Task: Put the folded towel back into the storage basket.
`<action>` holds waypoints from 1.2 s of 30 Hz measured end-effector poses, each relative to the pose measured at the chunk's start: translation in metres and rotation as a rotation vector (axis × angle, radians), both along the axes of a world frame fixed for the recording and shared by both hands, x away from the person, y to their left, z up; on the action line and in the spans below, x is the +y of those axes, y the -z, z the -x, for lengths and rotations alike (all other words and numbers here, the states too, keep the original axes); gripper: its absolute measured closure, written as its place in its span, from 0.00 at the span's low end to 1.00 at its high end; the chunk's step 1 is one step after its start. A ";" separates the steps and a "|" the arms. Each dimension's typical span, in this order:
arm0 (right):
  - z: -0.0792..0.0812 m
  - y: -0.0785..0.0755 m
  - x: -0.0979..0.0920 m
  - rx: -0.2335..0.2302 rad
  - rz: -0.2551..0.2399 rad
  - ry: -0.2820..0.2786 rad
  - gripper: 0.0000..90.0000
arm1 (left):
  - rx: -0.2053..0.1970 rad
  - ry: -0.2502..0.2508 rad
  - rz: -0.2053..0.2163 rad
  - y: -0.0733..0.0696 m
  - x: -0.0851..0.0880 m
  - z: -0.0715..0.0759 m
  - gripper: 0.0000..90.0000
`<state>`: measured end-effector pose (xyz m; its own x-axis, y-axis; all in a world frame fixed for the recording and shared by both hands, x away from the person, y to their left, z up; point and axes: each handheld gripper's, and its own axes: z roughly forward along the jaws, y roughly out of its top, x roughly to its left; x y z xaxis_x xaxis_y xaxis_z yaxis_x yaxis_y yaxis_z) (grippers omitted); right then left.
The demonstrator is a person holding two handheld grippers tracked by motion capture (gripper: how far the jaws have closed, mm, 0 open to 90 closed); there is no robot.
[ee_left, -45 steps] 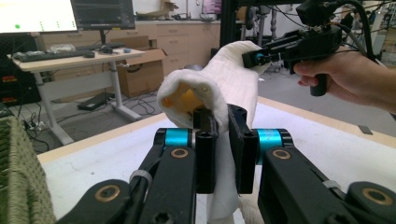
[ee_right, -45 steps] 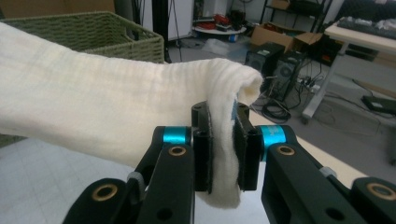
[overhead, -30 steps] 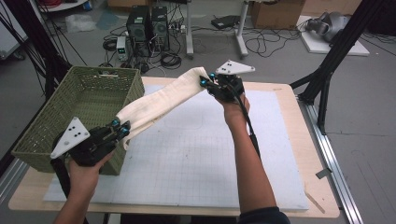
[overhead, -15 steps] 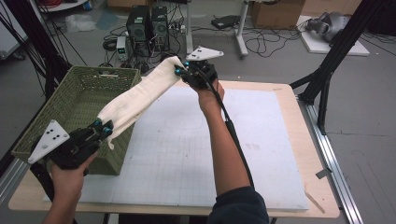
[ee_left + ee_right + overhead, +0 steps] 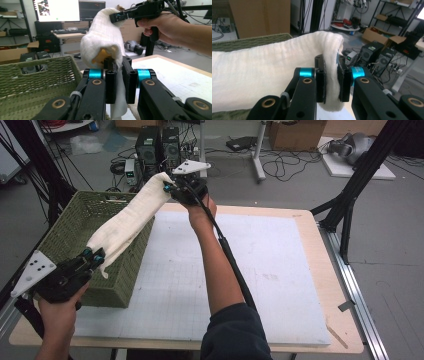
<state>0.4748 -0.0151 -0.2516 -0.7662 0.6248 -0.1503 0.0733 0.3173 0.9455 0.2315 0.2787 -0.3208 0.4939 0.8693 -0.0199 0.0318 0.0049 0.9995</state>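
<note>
Both grippers, left gripper (image 5: pixel 94 256) and right gripper (image 5: pixel 171 187), clamp the cloth (image 5: pixel 127 220) ends, stretching it above the basket (image 5: pixel 65 237) for lowering inside.

My right gripper (image 5: pixel 167 187) has slid across from the middle of the table's far edge to the far corner of the green basket (image 5: pixel 65 240). My left gripper (image 5: pixel 95 256) slid sideways too. The white cloth (image 5: pixel 130 220) between my jaws now hangs over the basket, not the mat.
</note>
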 end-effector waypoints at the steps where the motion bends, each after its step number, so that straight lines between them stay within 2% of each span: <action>1: 0.000 0.000 0.000 0.000 0.000 0.000 0.89 | 0.000 0.000 0.000 0.000 0.000 0.000 0.92; 15: -0.021 -0.008 0.068 -0.002 0.028 -0.064 0.89 | 0.023 -0.063 0.016 0.007 0.025 0.002 0.92; 17: -0.022 -0.008 0.073 0.003 0.028 -0.068 0.89 | 0.024 -0.075 0.020 0.008 0.028 0.003 0.92; 20: -0.027 -0.005 0.089 0.009 0.035 -0.081 0.89 | 0.030 -0.094 0.020 0.008 0.032 0.004 0.92; 25: -0.030 0.000 0.101 0.022 0.036 -0.087 0.89 | 0.044 -0.116 0.020 0.011 0.037 0.004 0.92; 34: -0.038 0.014 0.128 0.045 0.078 -0.104 0.89 | 0.060 -0.134 0.017 0.014 0.042 0.002 0.92; 36: -0.042 0.020 0.136 0.064 0.081 -0.104 0.89 | 0.064 -0.142 0.022 0.014 0.046 0.003 0.92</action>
<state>0.5166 0.1208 -0.2720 -0.8359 0.5290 -0.1461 0.0948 0.4014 0.9110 0.2284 0.3242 -0.3346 0.3634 0.9292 -0.0676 0.0933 0.0359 0.9950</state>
